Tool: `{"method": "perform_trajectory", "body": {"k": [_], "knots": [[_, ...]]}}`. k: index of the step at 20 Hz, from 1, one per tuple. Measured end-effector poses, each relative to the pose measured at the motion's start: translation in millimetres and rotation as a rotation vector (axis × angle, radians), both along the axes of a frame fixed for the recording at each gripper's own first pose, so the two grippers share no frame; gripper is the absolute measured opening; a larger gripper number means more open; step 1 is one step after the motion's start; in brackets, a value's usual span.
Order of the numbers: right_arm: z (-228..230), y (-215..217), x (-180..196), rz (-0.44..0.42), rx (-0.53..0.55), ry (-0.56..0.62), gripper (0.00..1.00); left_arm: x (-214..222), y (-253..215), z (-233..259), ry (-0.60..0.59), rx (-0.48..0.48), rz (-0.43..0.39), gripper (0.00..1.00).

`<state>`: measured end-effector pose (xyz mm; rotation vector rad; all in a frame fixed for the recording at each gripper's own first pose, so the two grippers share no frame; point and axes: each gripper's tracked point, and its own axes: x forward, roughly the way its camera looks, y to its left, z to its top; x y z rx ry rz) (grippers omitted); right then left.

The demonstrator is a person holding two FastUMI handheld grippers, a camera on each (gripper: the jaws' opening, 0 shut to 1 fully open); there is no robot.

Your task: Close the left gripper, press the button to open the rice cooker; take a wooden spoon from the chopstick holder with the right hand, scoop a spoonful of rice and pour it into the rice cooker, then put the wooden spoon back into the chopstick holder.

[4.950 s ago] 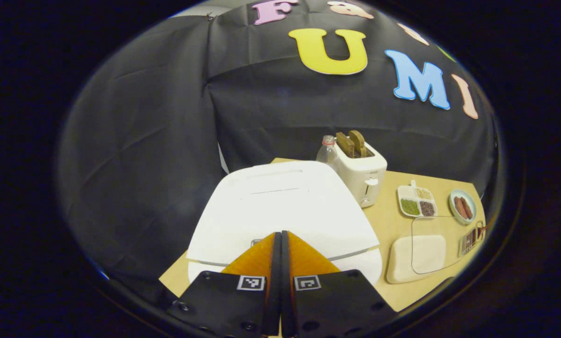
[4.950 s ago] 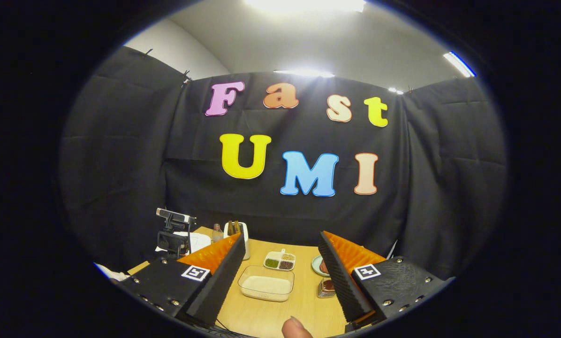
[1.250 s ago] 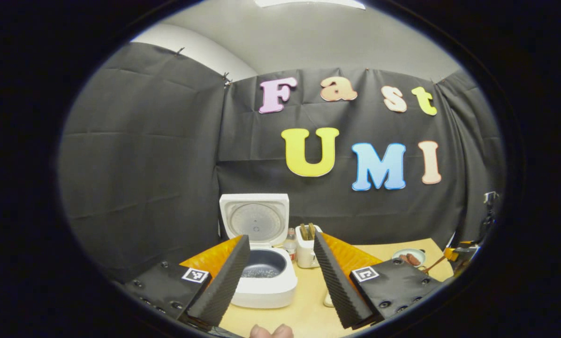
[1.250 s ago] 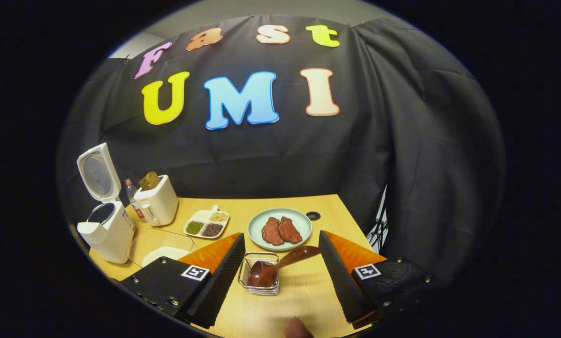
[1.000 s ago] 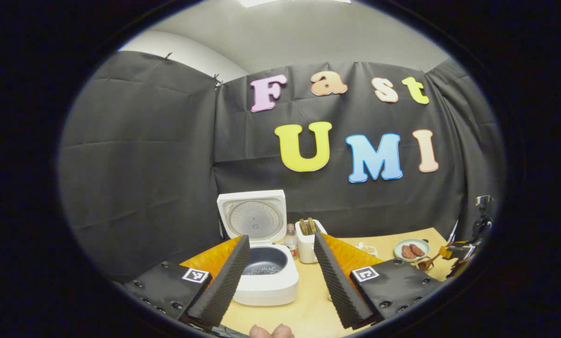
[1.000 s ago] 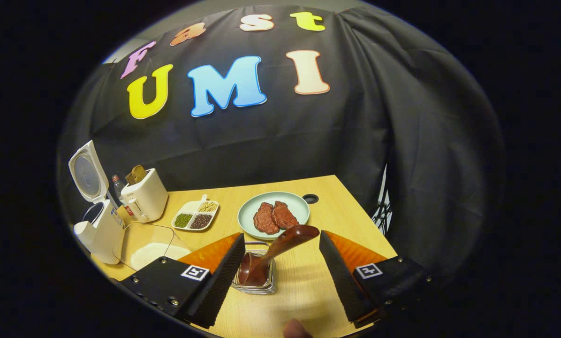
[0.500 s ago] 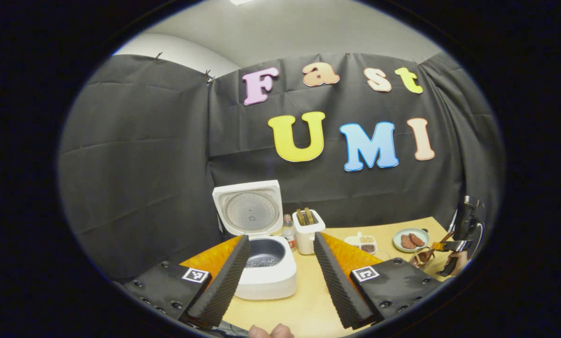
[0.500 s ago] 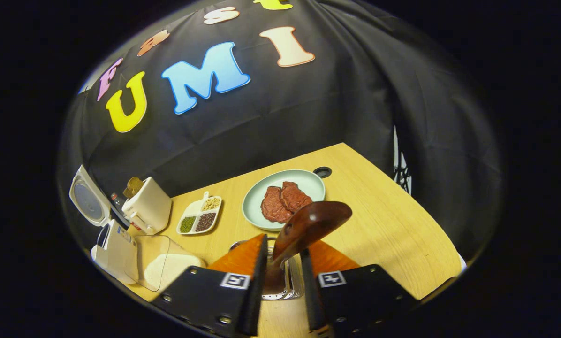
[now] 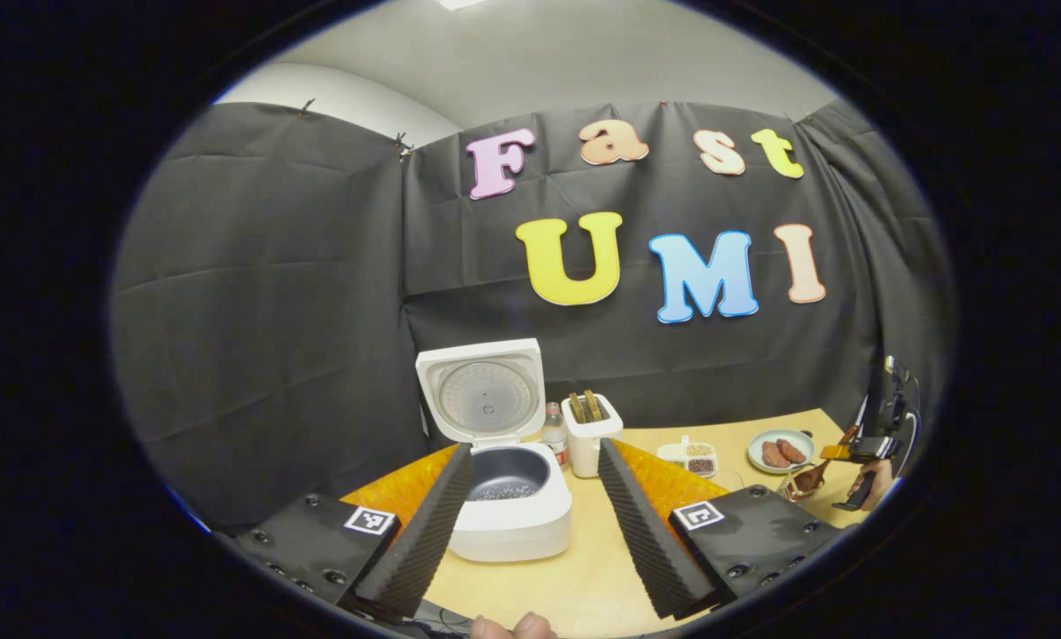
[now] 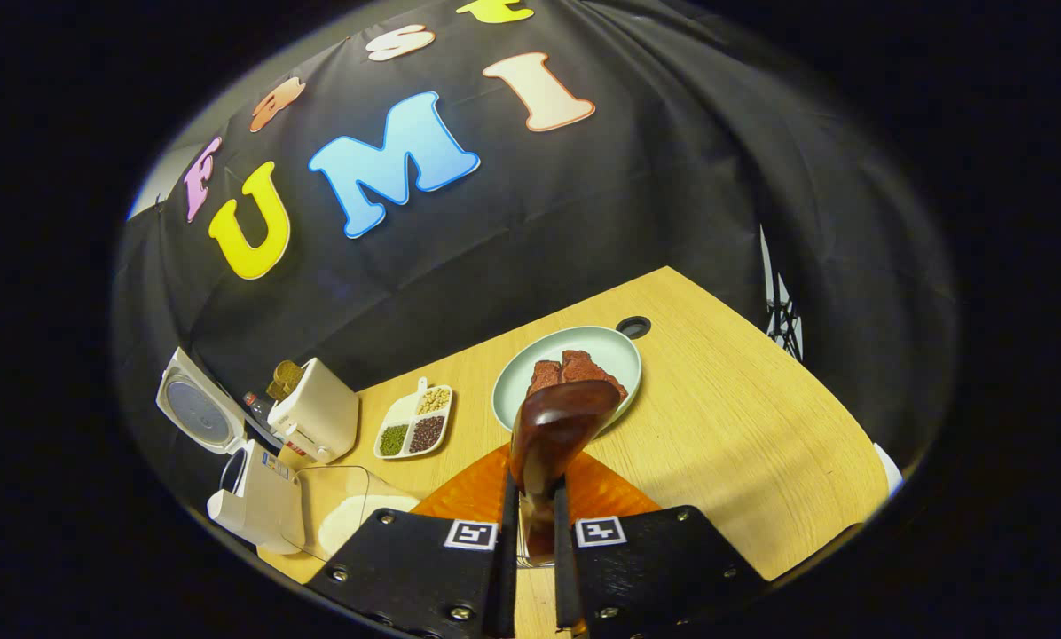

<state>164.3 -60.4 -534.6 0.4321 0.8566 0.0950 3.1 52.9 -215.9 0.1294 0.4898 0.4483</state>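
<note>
The right gripper (image 10: pixel 530 524), open a second earlier, had clamped both fingers on the wooden spoon (image 10: pixel 550 435) handle over the chopstick holder (image 9: pixel 797 487); scooping came next. The left gripper (image 9: pixel 535 524) stayed wide open, empty, before the rice cooker (image 9: pixel 504 484), lid raised.

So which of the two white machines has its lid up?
The rice cooker, the one at the table's left end. Its lid stands straight up, showing the dark pot inside. The toaster beside it has no lid, just slots on top.
</note>
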Motion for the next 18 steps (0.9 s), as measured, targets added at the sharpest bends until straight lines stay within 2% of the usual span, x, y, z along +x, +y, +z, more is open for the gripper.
{"method": "perform_trajectory", "body": {"k": [2, 3, 6, 9, 13, 18], "knots": [[13, -1, 6, 0.012, -0.031, -0.023, 0.18, -3, 1, 4, -0.021, -0.014, 0.003, 1.0], [20, 0, 9, 0.024, -0.04, -0.037, 0.13, -5, 1, 4, -0.029, -0.023, 0.005, 1.0], [47, 6, 17, 0.046, -0.051, -0.065, 0.13, -10, 8, 10, -0.055, -0.043, 0.016, 1.0], [84, 25, 27, 0.061, -0.014, -0.102, 0.13, -18, 14, 15, -0.085, -0.064, 0.033, 1.0], [127, 90, 34, 0.149, 0.061, -0.149, 0.13, -37, 20, 15, -0.1, -0.093, 0.065, 1.0], [123, 177, 11, 0.288, -0.015, -0.127, 0.13, -44, 34, 20, -0.13, -0.126, 0.023, 1.0]]}}
